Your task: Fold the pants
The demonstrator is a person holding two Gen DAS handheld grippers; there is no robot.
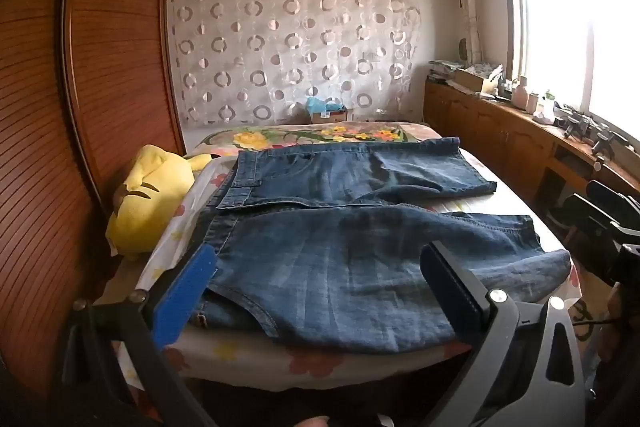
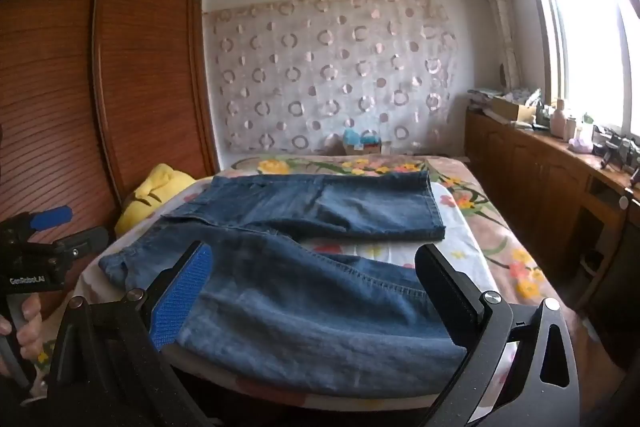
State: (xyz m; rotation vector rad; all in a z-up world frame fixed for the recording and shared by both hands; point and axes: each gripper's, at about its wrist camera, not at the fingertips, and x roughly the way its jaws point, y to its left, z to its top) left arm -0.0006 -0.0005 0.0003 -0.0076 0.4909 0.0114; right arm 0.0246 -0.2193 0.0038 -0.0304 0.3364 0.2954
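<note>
Blue denim pants (image 1: 340, 227) lie spread flat on a bed (image 1: 248, 355) with a floral sheet, waistband at the left, both legs running to the right. My left gripper (image 1: 320, 291) hovers wide open above the near leg, close to the waistband, with nothing between its blue pads. In the right wrist view the same pants (image 2: 312, 267) fill the near bed, and my right gripper (image 2: 316, 291) stands wide open over the near leg's hem end, gripping nothing. The left gripper (image 2: 52, 223) also shows at the left edge, held by a hand (image 2: 24, 323).
A yellow plush toy (image 1: 148, 199) lies between the bed's left side and the wooden wardrobe (image 1: 100, 67). A low wooden cabinet (image 1: 500, 131) with clutter runs under the window on the right. A box (image 1: 328, 111) sits at the far end of the bed.
</note>
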